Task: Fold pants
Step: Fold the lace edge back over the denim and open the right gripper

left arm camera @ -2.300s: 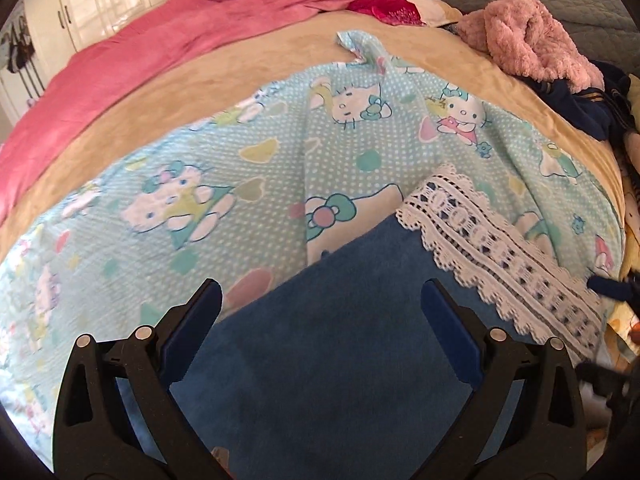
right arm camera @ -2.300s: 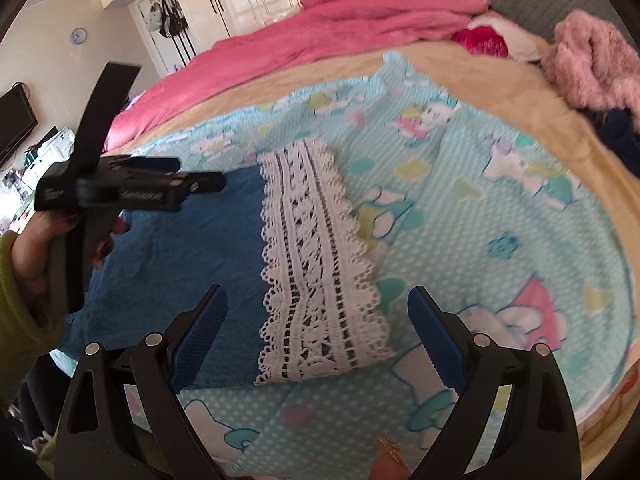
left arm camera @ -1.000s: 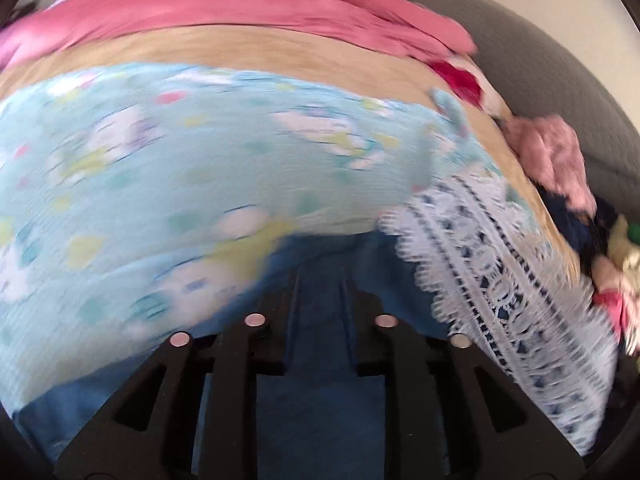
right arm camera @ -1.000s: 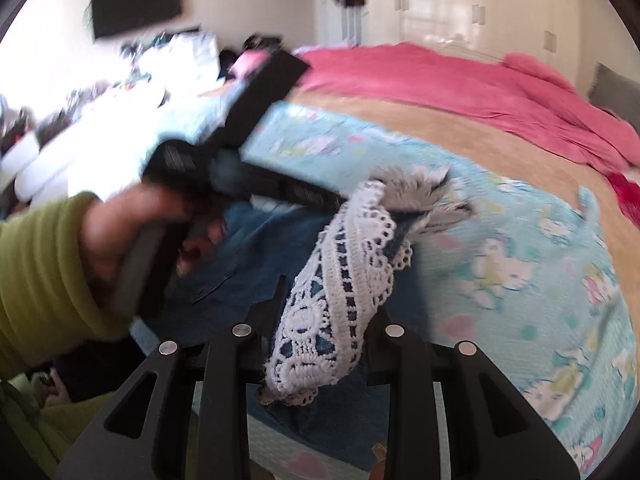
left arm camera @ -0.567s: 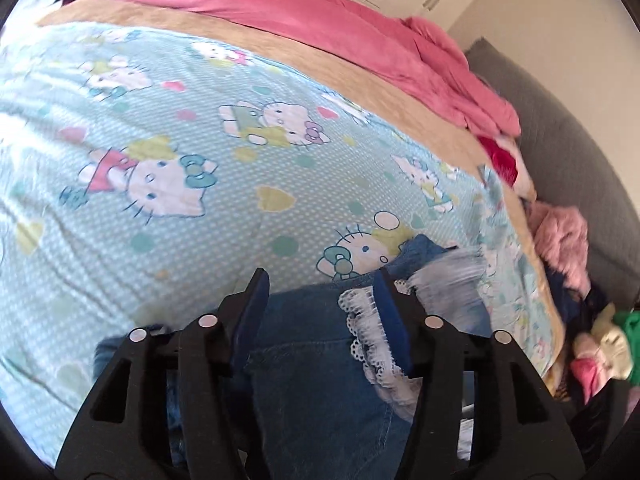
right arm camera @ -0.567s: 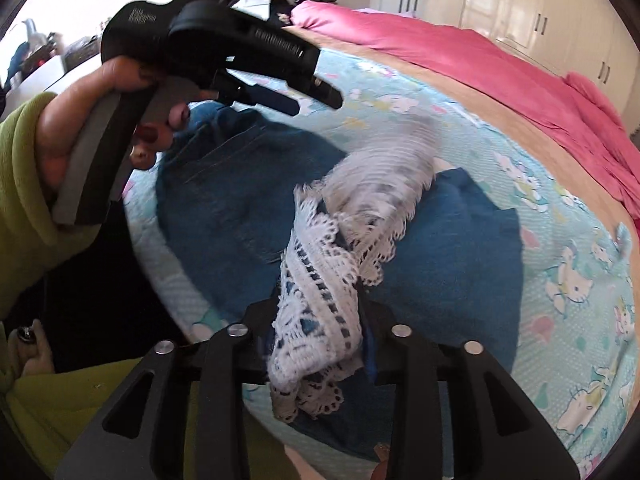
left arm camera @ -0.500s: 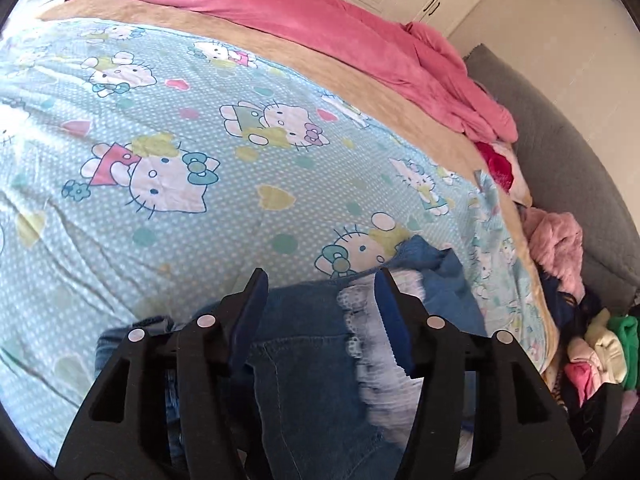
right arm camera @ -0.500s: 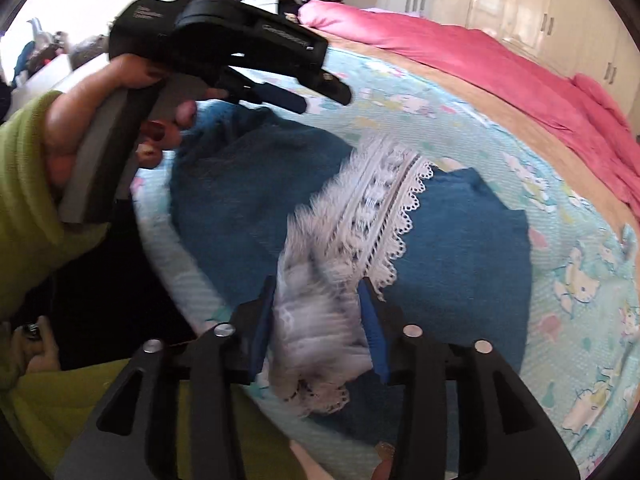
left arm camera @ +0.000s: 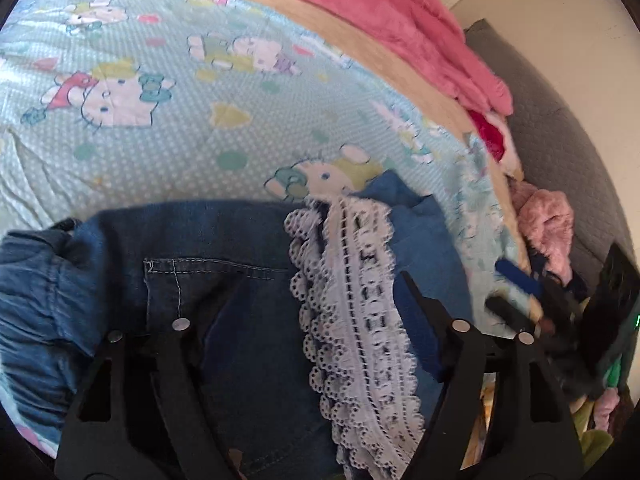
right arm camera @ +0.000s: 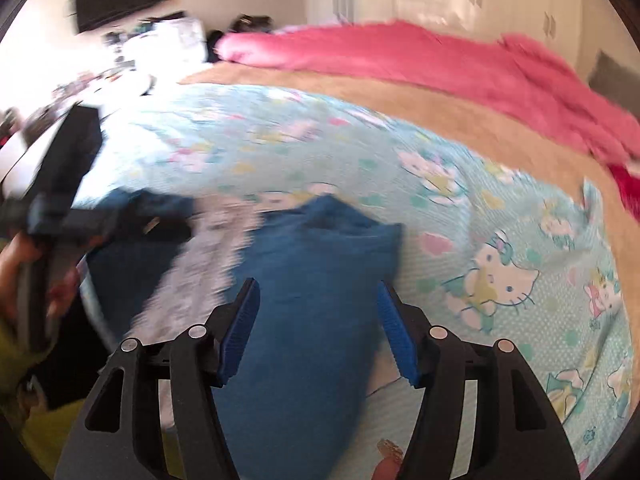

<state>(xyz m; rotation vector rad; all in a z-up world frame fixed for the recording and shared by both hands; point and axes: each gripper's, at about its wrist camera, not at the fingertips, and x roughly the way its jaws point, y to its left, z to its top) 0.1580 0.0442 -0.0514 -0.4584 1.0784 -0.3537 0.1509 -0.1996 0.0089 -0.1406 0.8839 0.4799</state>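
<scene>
Spread across most of both views is a pale blue cartoon-cat sheet, backed by a tan blanket and a heap of pink bedding along the upper edge, and it serves as the flat working surface for the fold. On it lie the pants, dark denim with a stitched back pocket showing at centre-left of the left wrist view and a white lace hem draped diagonally from the middle down to the lower edge. That lace sits on top of the denim, which suggests a leg end has been laid over the seat to halve the garment. The left gripper occupies the lower part of that view with its fingers set wide apart, nothing between them; pocket and lace lie in the gap beneath, so the garment is directly under and ahead of the tool. In the right wrist view the right gripper is likewise spread wide and empty, its blue pads flanking a lighter blue stretch of the pants that runs from the lower centre up to mid-frame. The lace there is a blurred pale streak at centre-left. Open jaws over settled cloth read as a release, letting the fold rest. A pile of other clothes crowds the right edge of the left view.
</scene>
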